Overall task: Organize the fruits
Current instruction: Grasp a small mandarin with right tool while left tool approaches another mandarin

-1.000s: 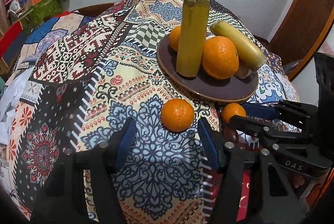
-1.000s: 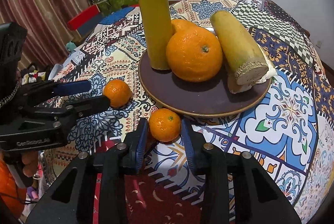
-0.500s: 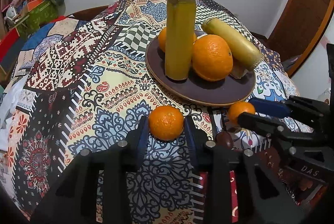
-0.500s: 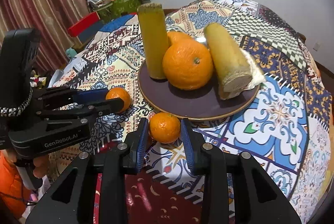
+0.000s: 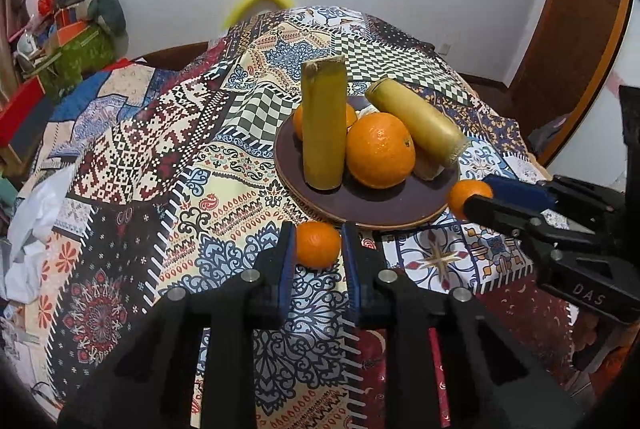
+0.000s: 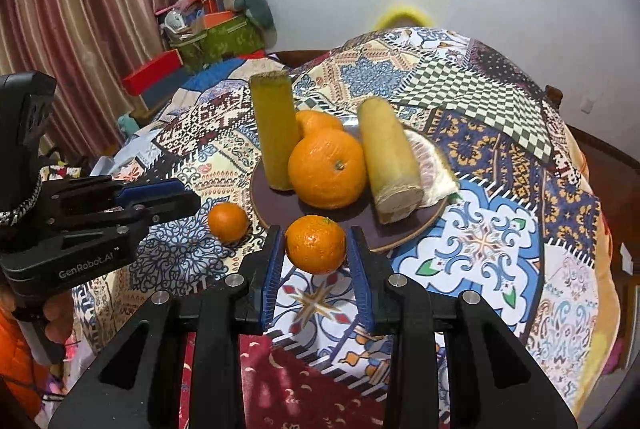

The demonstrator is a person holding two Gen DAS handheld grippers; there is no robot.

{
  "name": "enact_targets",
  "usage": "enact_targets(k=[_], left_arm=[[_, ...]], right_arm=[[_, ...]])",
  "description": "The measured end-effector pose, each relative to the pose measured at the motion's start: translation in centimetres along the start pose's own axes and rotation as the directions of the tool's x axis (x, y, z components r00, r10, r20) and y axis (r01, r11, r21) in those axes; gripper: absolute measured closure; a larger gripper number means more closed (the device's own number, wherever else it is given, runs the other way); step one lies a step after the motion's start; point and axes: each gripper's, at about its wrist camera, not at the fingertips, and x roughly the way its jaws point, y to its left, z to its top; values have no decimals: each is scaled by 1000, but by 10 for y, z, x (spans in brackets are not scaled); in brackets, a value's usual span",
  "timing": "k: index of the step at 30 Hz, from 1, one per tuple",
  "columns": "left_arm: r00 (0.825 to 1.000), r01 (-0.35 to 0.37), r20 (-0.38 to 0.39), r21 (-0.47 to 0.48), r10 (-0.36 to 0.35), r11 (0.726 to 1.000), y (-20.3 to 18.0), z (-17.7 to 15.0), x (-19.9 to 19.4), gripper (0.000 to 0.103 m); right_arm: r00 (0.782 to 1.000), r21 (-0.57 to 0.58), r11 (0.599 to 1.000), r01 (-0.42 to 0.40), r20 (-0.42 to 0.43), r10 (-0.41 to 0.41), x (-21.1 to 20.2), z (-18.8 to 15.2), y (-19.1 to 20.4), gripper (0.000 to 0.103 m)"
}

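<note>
1. Beside the brown round plate (image 5: 362, 207): left gripper (image 5: 316, 253) fingers, just closing, clamp a small orange mandarin (image 5: 317, 244).
2. Right gripper (image 6: 316, 249) grips its own mandarin (image 6: 315, 244); plate lies straight ahead, near.

Each claw (image 5: 316, 257) was matte black plastic — two chunky arms tipped with ribbed blue pads (image 5: 286, 269) and studded with round silver screws. The left claw's (image 6: 160, 197) side carried white "GenRobot.AI" lettering and a braided black-and-white cord; the right claw's (image 5: 476, 203) read "DAS". An orange sleeve (image 6: 16, 369) showed beneath the left handle.
</note>
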Motion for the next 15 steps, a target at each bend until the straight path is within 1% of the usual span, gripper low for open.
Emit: enact_targets(k=[2, 3, 7, 11, 12, 13, 15], left_arm=[[1000, -20, -14, 11, 21, 1000, -2, -2, 4, 80], [999, -25, -27, 18, 26, 1000, -2, -4, 8, 79], [997, -48, -58, 25, 50, 999, 0, -16, 19, 64], [995, -55, -79, 22, 57, 998, 6, -21, 27, 62], [995, -55, -81, 19, 57, 998, 7, -21, 30, 60], [995, -51, -80, 16, 52, 999, 7, -19, 32, 56], [996, -44, -72, 16, 45, 999, 7, -17, 35, 54]], right_arm=[[1000, 4, 1000, -1, 2, 1, 0, 0, -3, 74], [1000, 6, 1000, 0, 3, 0, 1, 0, -4, 74], [1000, 12, 1000, 2, 2, -2, 3, -2, -8, 74], [1000, 10, 1000, 9, -4, -9, 8, -1, -10, 74], [1000, 11, 1000, 9, -6, -9, 9, -1, -11, 74], [1000, 13, 1000, 9, -8, -9, 11, -1, -13, 74], [1000, 17, 1000, 10, -11, -9, 14, 0, -15, 74]])
